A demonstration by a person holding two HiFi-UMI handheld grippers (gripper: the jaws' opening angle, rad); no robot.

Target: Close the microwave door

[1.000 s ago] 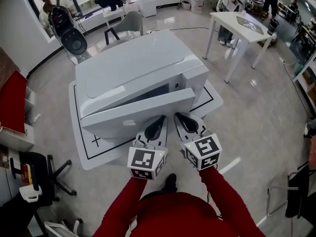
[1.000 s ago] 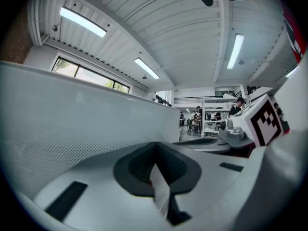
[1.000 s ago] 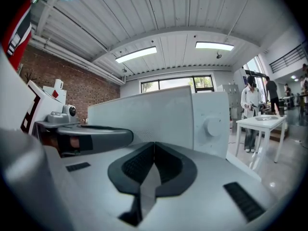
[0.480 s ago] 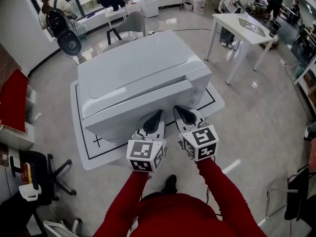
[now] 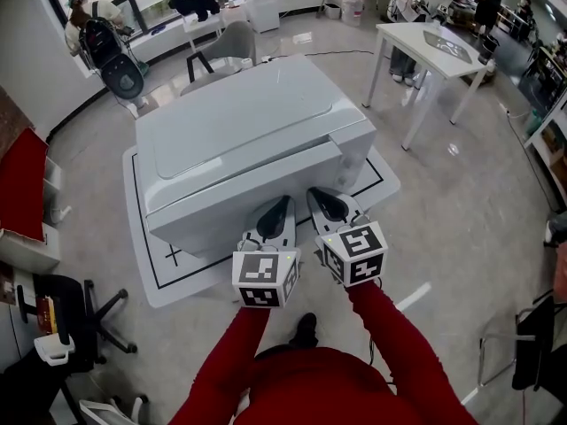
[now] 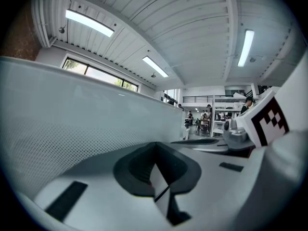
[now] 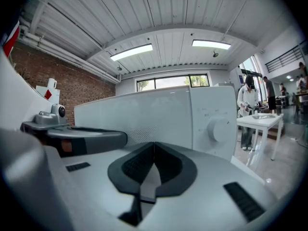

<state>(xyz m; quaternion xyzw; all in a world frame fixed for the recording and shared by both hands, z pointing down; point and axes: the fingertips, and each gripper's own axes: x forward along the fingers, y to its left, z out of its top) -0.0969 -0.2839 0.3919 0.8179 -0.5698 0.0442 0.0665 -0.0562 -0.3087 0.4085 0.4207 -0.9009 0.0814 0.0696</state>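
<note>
plainly shut, microwave door (image 5: 226, 209) faces left gripper (image 5: 276, 209), right gripper (image 5: 326, 204).

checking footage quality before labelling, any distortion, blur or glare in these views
Head view: strong fisheye bend towards the edges, microwave evenly lit and sharp. Left gripper view: dark round vignette, ceiling strip light blown out white. Right gripper view: same vignette, knob in focus.
</note>
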